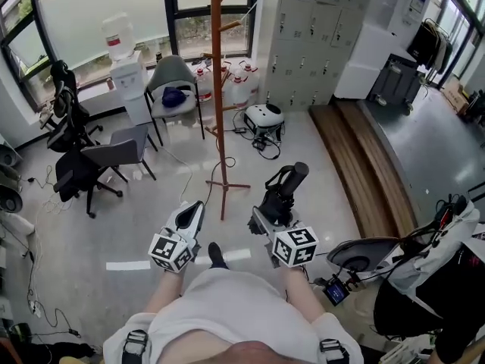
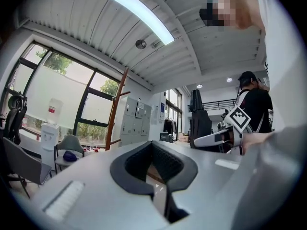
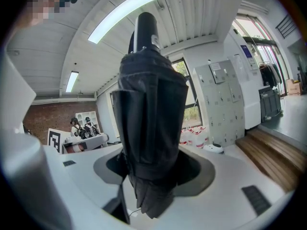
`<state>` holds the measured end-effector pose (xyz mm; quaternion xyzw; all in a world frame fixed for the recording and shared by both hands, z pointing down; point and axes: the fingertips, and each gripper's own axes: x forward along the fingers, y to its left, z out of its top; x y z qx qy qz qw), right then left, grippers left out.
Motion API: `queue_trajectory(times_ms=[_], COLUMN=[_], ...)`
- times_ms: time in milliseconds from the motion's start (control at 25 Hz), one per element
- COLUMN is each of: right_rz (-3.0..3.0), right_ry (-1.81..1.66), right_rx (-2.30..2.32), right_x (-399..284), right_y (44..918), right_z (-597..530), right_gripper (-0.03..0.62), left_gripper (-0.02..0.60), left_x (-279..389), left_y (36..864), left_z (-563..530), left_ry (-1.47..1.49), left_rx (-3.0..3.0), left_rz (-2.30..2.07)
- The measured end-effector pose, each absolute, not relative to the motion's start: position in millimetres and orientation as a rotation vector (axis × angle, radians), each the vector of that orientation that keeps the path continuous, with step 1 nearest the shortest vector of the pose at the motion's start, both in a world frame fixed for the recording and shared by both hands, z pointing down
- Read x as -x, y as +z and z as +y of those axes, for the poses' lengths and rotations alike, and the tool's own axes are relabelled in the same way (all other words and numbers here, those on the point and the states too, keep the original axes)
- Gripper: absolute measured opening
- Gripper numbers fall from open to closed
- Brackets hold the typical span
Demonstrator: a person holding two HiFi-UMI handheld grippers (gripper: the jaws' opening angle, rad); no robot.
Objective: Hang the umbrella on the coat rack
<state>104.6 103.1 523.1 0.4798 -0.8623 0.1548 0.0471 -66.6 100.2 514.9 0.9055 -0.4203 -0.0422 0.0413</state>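
Observation:
The wooden coat rack (image 1: pixel 218 97) stands on the floor ahead, its pegs high on the pole and its crossed feet (image 1: pixel 224 187) just in front of both grippers. In the left gripper view the coat rack (image 2: pixel 118 104) rises left of centre. My right gripper (image 1: pixel 267 217) is shut on a folded black umbrella (image 1: pixel 285 191), which sticks forward and up toward the right of the pole. In the right gripper view the umbrella (image 3: pixel 148 114) fills the middle, clamped between the jaws of the right gripper (image 3: pixel 148 178). My left gripper (image 1: pixel 191 217) is shut and holds nothing; its jaws (image 2: pixel 154 169) point toward the rack.
Grey chairs (image 1: pixel 121 152) and a black office chair (image 1: pixel 64 105) stand at the left, with a water dispenser (image 1: pixel 127 70) by the window. Water bottles (image 1: pixel 241 82), a white helmet-like object (image 1: pixel 264 117), floor cables and grey lockers (image 1: pixel 314 36) lie beyond the rack. A wooden platform (image 1: pixel 371 165) runs right; a person (image 1: pixel 439 279) sits at the right.

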Motion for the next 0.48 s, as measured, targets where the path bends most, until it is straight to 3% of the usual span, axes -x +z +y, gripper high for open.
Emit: queue_trajectory(times_ms=[480], right_rz=[-2.577], right_ry=[0.391], right_rx=[-1.602], right_x=[-59.9], right_y=[509.4], right_z=[-74.1], right_gripper=[0.258], left_gripper=[0.011], left_x=[107.4], left_y=[515.9], left_z=[-98.9], left_ry=[-0.111], left_rx=[-2.816], left_rz=[-1.146])
